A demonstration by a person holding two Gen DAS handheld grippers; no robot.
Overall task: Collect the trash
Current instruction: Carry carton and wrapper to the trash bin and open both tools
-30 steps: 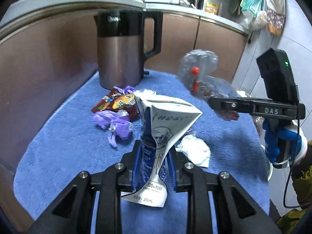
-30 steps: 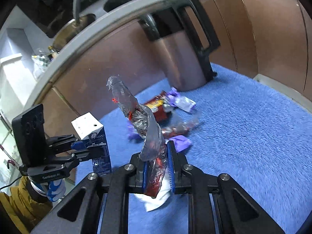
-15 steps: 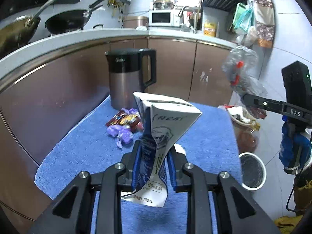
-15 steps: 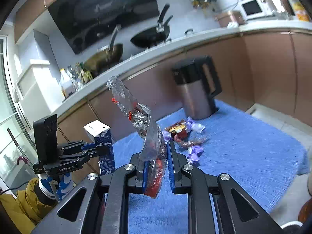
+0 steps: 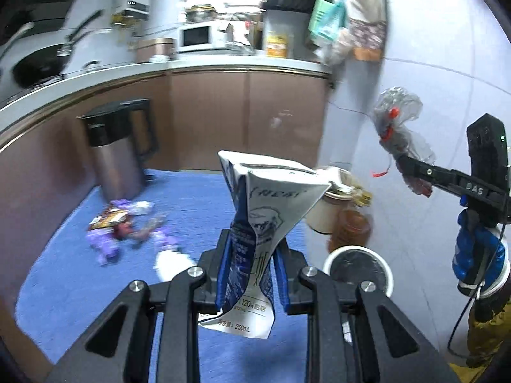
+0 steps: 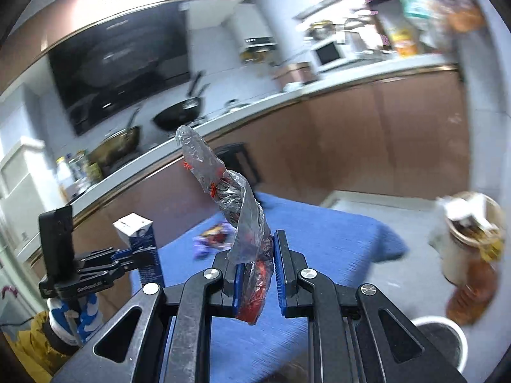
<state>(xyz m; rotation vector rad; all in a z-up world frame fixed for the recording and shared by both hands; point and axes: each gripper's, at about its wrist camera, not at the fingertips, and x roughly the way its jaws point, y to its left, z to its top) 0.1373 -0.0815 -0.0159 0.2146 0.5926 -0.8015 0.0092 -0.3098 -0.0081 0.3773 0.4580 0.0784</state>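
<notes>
My left gripper [image 5: 252, 265] is shut on a crumpled blue-and-white milk carton [image 5: 265, 210], held upright well above the blue towel [image 5: 198, 191]. My right gripper [image 6: 257, 268] is shut on a twisted clear plastic wrapper with red bits [image 6: 236, 210]. In the left wrist view the right gripper [image 5: 412, 169] shows at the right with the wrapper [image 5: 396, 127], out past the table edge. In the right wrist view the left gripper [image 6: 127, 261] holds the carton [image 6: 140, 239] at the left. Purple and red candy wrappers [image 5: 121, 226] and a white crumpled paper [image 5: 169, 261] lie on the towel.
A white-rimmed trash bin [image 5: 357, 268] stands on the floor right of the table, also low right in the right wrist view [image 6: 437, 335]. Jars [image 5: 338, 210] sit beside it. A steel kettle [image 5: 118, 156] stands at the towel's far left. Brown cabinets and a counter run behind.
Both grippers rose and swung right, away from the table, each keeping its grip. The kettle and wrappers slid left and shrank; the bin and jars came into view.
</notes>
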